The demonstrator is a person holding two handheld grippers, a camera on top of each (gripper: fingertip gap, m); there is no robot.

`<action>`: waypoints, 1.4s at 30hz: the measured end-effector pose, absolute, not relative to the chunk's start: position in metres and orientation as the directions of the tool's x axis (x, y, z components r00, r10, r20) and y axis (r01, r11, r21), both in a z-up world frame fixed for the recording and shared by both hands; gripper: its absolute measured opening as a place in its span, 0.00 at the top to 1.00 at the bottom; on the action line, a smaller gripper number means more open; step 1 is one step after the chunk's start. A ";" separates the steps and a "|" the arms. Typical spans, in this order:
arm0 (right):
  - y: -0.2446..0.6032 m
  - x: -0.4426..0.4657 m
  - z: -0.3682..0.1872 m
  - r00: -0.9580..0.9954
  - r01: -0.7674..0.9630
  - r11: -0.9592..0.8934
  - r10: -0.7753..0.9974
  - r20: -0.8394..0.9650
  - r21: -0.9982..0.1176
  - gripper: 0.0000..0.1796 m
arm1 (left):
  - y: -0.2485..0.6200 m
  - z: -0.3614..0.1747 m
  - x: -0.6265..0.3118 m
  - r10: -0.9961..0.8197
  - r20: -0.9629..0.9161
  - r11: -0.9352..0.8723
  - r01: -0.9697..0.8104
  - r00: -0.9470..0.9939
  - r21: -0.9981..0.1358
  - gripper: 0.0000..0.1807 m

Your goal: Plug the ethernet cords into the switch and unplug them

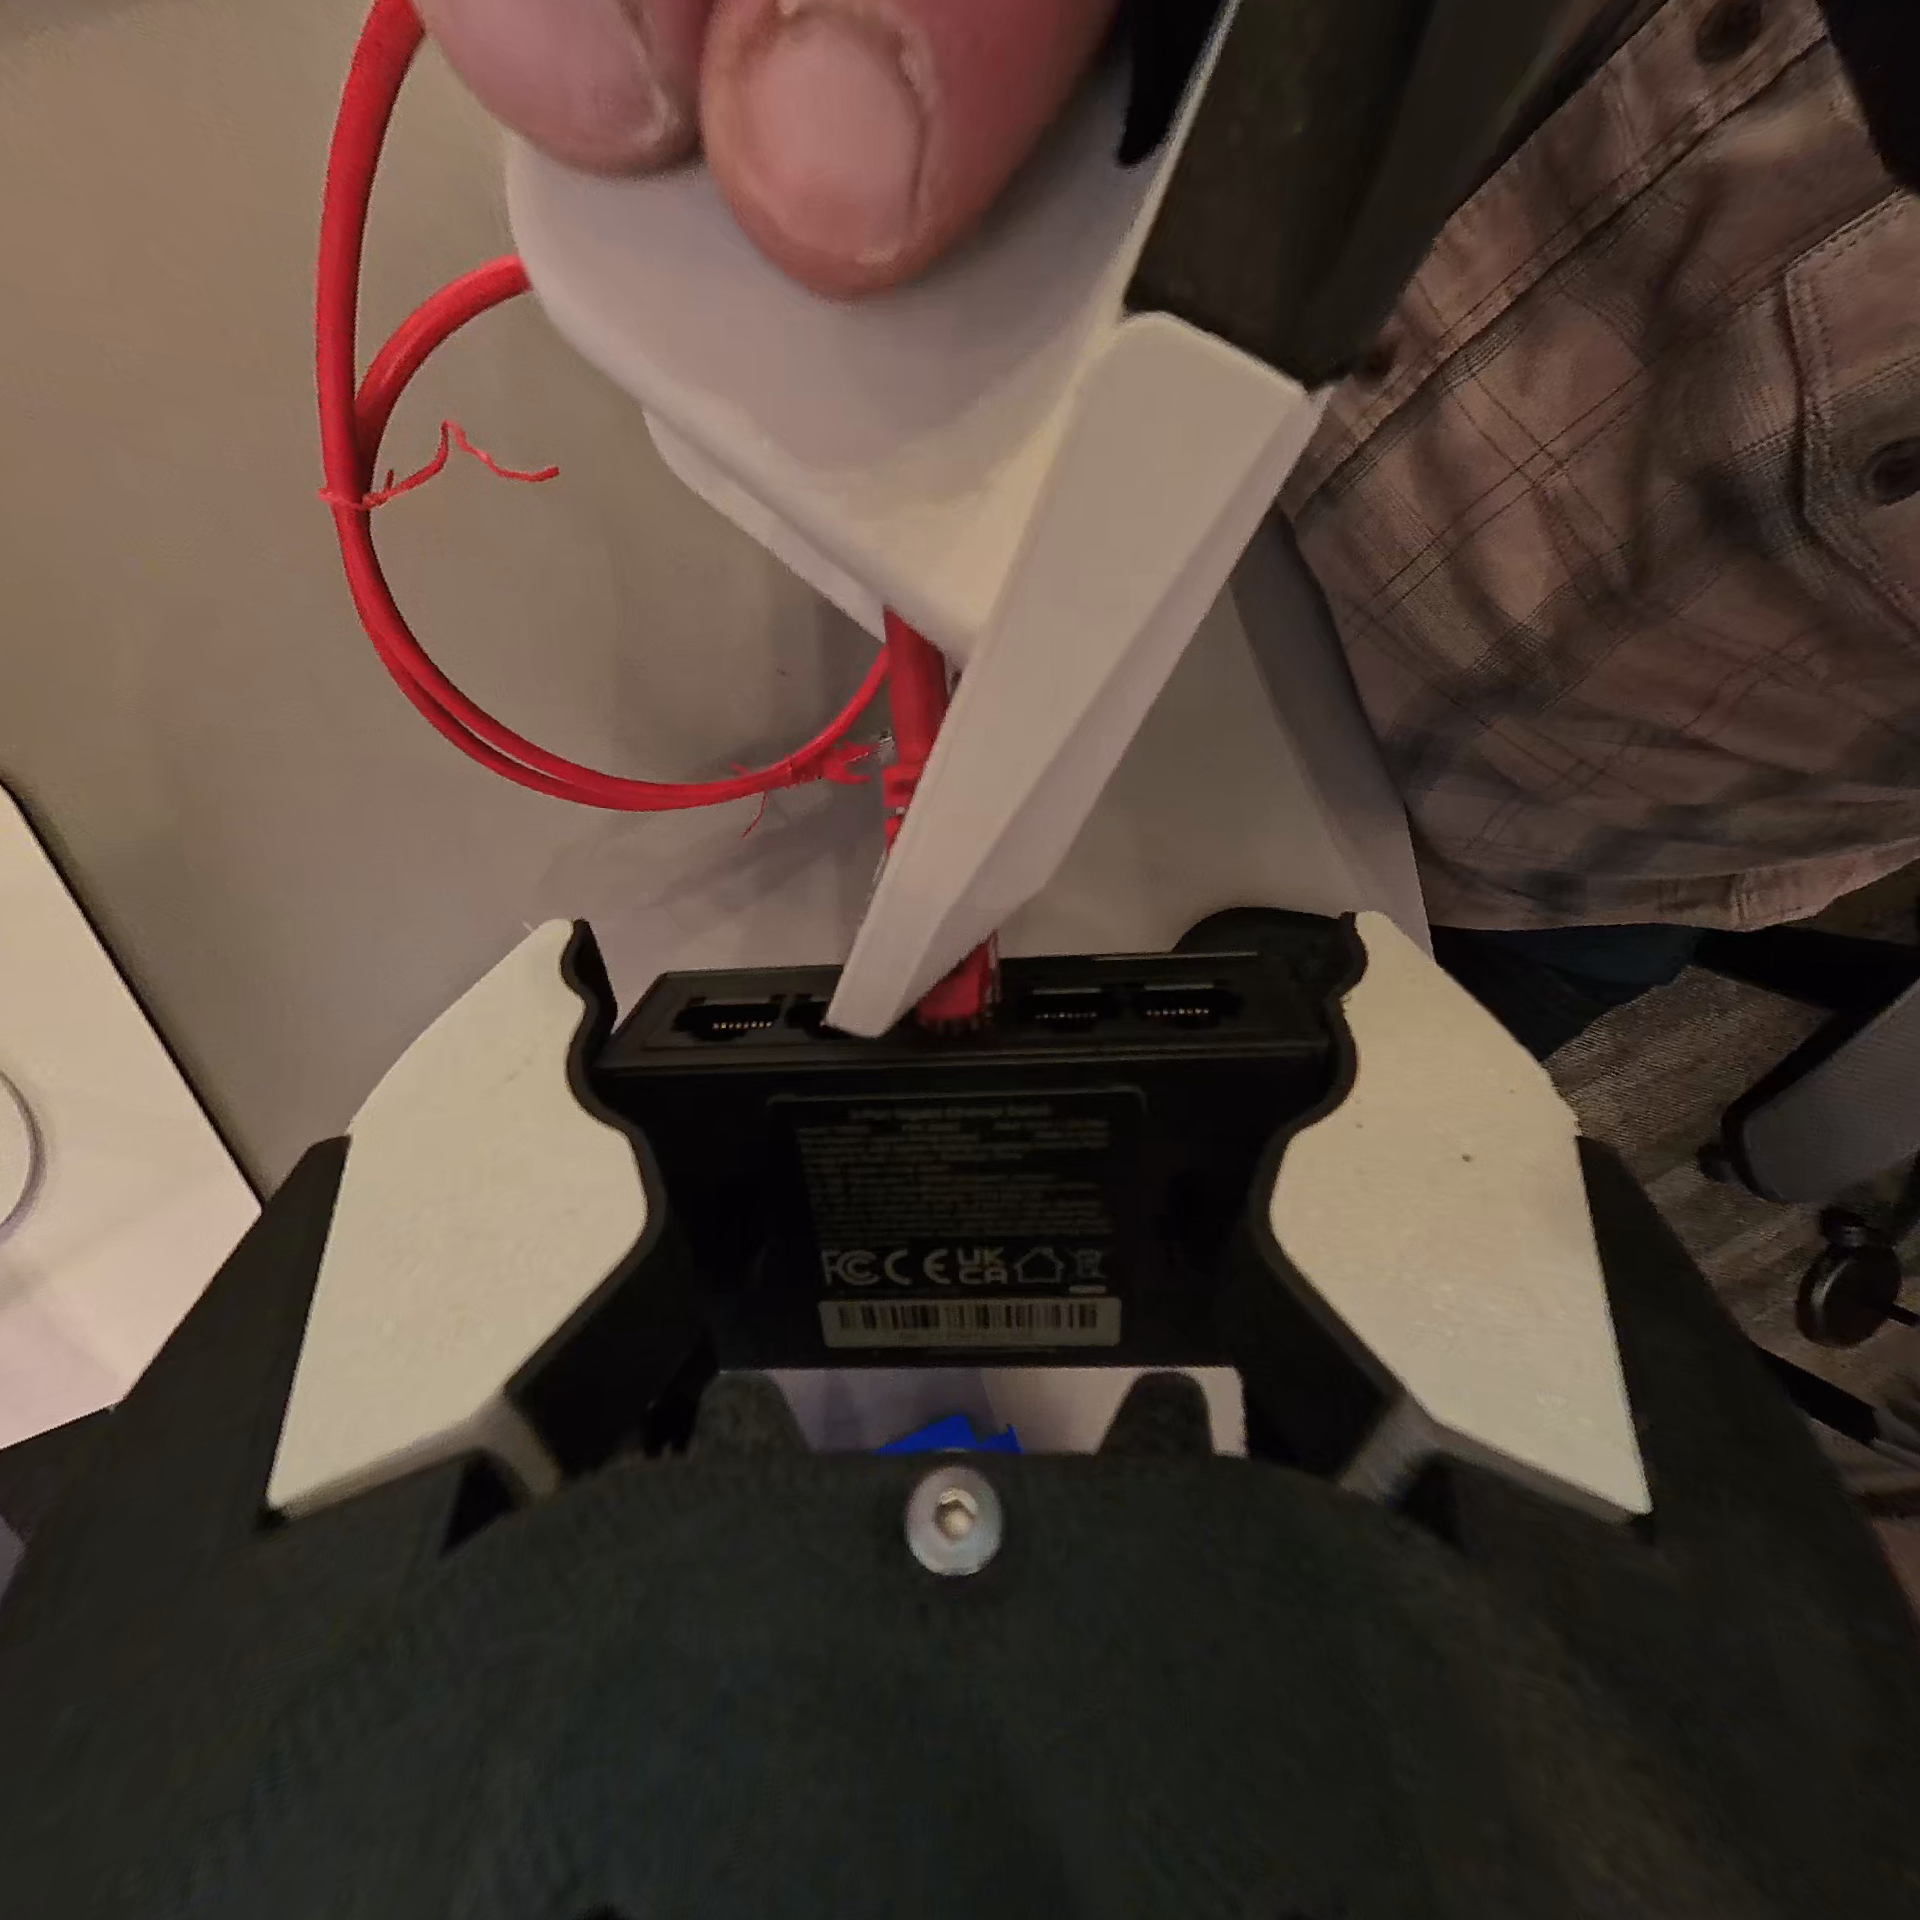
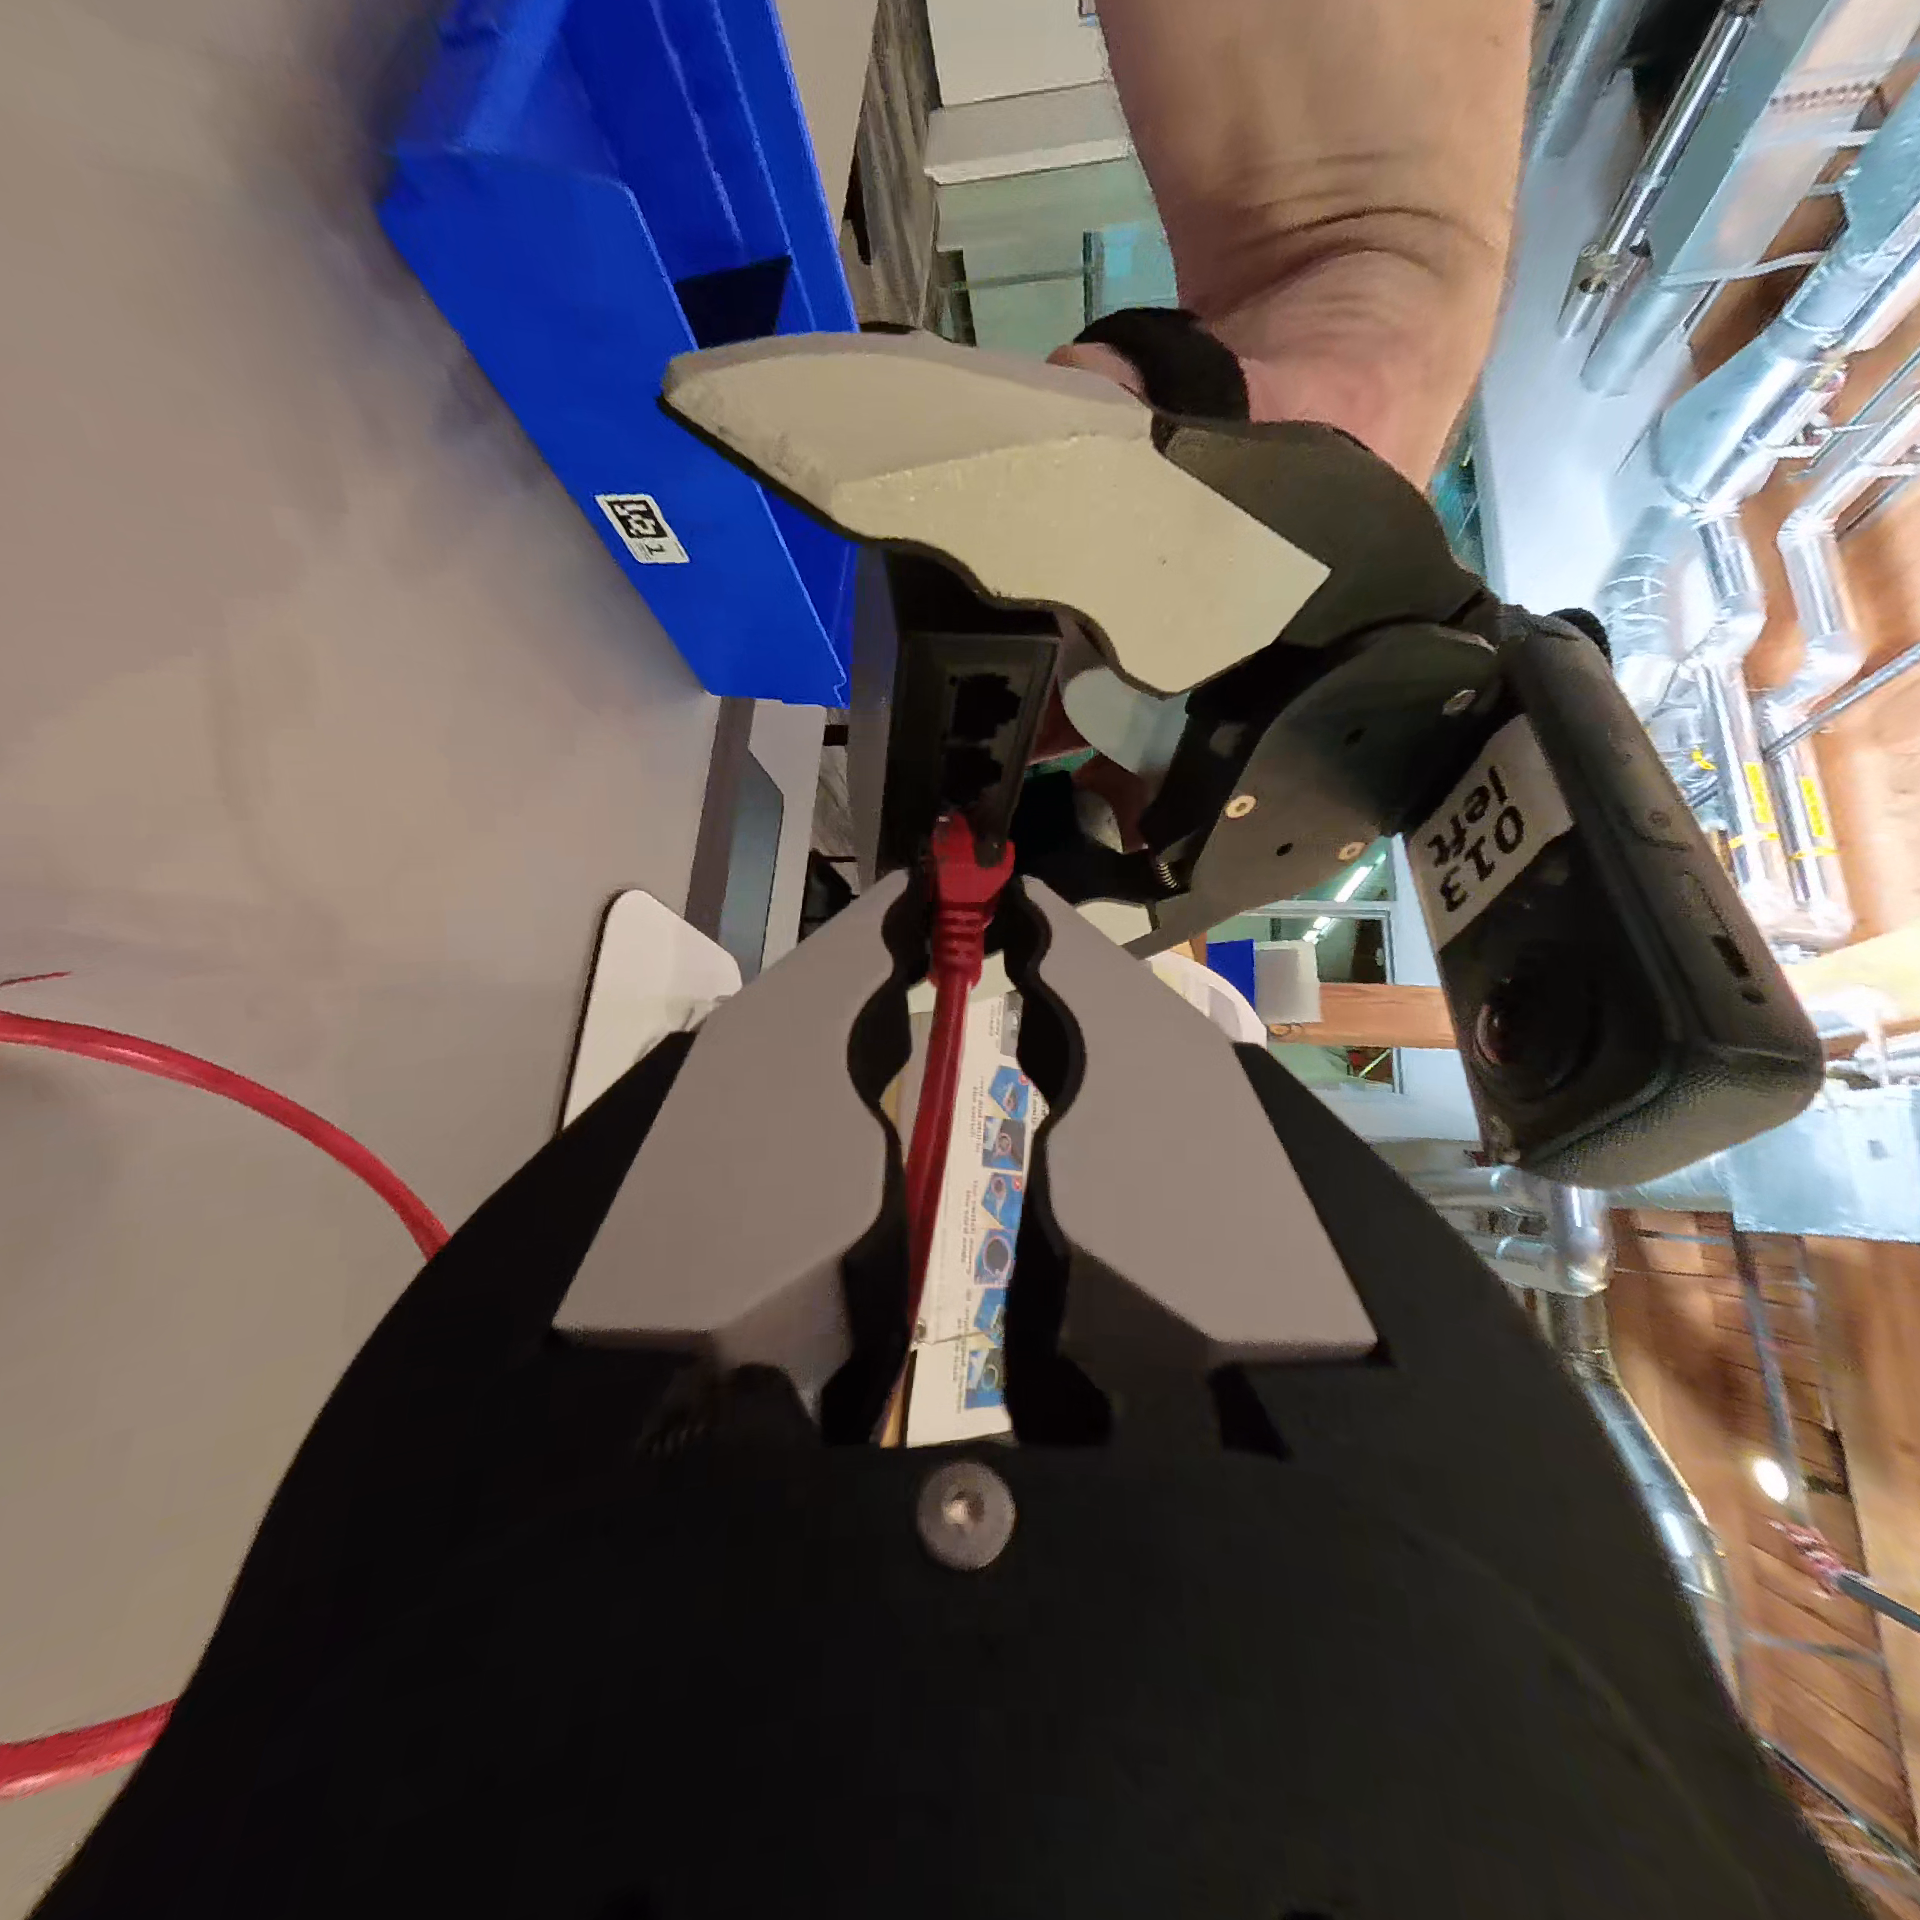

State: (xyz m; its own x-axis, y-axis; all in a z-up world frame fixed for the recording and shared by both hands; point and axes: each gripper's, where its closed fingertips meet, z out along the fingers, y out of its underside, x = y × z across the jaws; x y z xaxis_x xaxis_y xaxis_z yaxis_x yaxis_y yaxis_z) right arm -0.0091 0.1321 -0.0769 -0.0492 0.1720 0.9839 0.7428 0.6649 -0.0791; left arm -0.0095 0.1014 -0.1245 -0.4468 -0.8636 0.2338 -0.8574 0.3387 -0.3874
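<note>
Printed labels on switch [image 1: 961,1195], blue bin [image 2: 623,312], camera [image 2: 1621,914].

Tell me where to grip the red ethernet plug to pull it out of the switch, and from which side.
Grip the ribbed boot of the red plug just behind the port, coming straight along the cord. The right gripper already straddles it there, and the left gripper holds the switch steady.

We see a blue bin [image 2: 623,260] lying on the grey table [image 2: 208,727], a small sticker on its side. Beyond it, metal pipes [image 2: 1714,468] run along the ceiling. Over in the left wrist view, a plaid shirt [image 1: 1621,582] and an office chair's caster [image 1: 1860,1288].
</note>
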 end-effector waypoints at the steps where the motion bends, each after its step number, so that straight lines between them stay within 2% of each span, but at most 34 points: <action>1: 0.133 -0.009 -0.077 -0.056 0.745 0.664 0.158 0.986 -0.065 0.93 | 0.102 -0.125 -0.010 -0.865 0.232 0.339 -0.859 -0.446 -0.384 0.30; 13: 0.134 -0.004 -0.073 -0.007 0.733 0.673 0.151 0.989 -0.097 0.94 | 0.103 -0.117 -0.005 -0.871 0.248 0.304 -0.861 -0.424 -0.407 0.31; 18: 0.135 0.001 -0.072 -0.004 0.735 0.671 0.152 0.988 -0.100 0.94 | 0.109 -0.103 -0.012 -0.889 0.231 0.256 -0.848 -0.395 -0.463 0.28; 20: 0.138 0.006 -0.070 0.009 0.740 0.663 0.160 0.987 -0.115 0.94 | 0.115 -0.090 -0.018 -0.907 0.210 0.205 -0.820 -0.364 -0.535 0.28; 24: 0.144 0.017 -0.061 0.067 0.743 0.648 0.179 0.982 -0.169 0.94 | 0.127 -0.055 -0.027 -0.947 0.185 0.005 -0.589 -0.263 -0.808 0.26; 27: 0.149 0.023 -0.050 0.112 0.746 0.636 0.172 0.979 -0.197 0.94 | 0.130 -0.057 -0.034 -0.963 0.208 -0.133 -0.369 -0.172 -0.920 0.24; 31: 0.155 0.028 -0.041 0.128 0.752 0.627 0.166 0.978 -0.205 0.94 | 0.135 -0.082 -0.029 -0.953 0.285 -0.255 -0.234 -0.104 -0.938 0.22; 34: 0.158 0.030 -0.035 0.127 0.761 0.619 0.155 0.980 -0.196 0.94 | 0.135 -0.087 -0.017 -0.948 0.296 -0.266 -0.221 -0.115 -0.938 0.23; 38: 0.158 0.031 -0.029 0.138 0.759 0.619 0.149 0.979 -0.202 0.94 | 0.140 -0.076 -0.004 -0.949 0.286 -0.264 -0.163 -0.132 -0.951 0.25; 42: 0.156 0.024 -0.030 0.134 0.749 0.633 0.146 0.980 -0.197 0.94 | 0.142 -0.057 0.009 -0.930 0.321 -0.323 -0.021 -0.178 -0.946 0.26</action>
State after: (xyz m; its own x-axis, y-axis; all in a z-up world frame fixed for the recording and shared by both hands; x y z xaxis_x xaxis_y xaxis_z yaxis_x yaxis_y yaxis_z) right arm 0.0244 0.1555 -0.0300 0.1340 0.1465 0.9801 0.7486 0.6331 -0.1970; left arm 0.0091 0.1421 -0.0568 -0.1784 -0.9301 0.3210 -0.0213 -0.3226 -0.9463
